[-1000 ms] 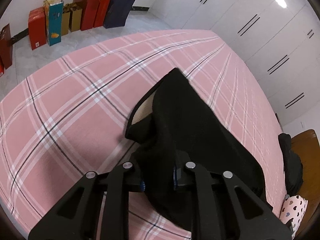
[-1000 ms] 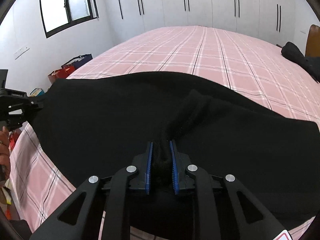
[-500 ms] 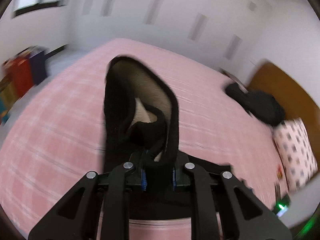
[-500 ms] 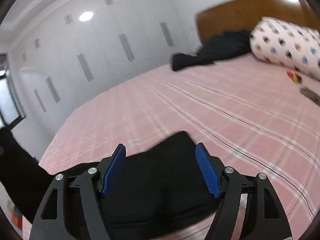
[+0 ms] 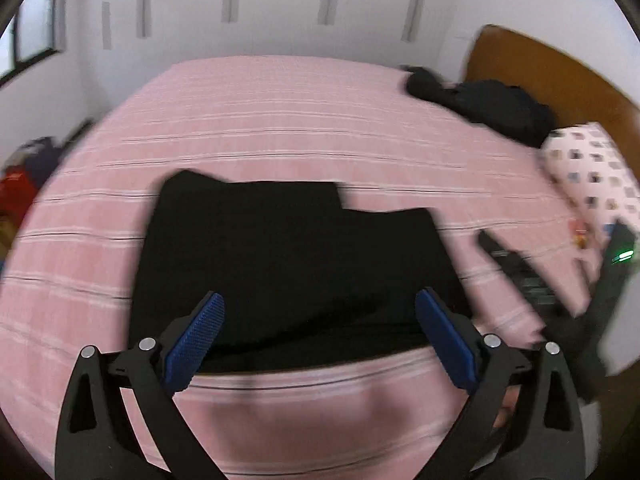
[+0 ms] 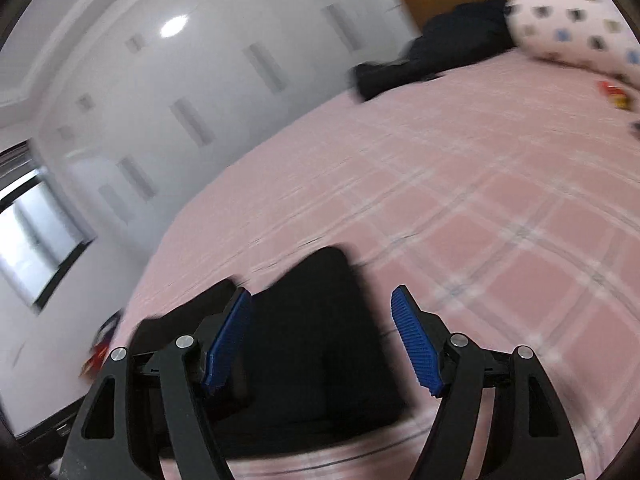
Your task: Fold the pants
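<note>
The black pants lie folded flat on the pink plaid bed, near its front edge. My left gripper is open and empty, held just above the near side of the pants. In the right wrist view the pants lie below and ahead of my right gripper, which is open and empty. The right gripper's black body shows at the right edge of the left wrist view. Both views are blurred by motion.
A dark heap of clothes lies at the far right by the wooden headboard. A spotted pillow and a small red item lie on the right. White wardrobes line the wall; bags stand on the floor at left.
Both grippers let go of the pants, the right one first, then the left. The pants went from held up to lying folded on the bed. Both cameras swung toward the headboard.
</note>
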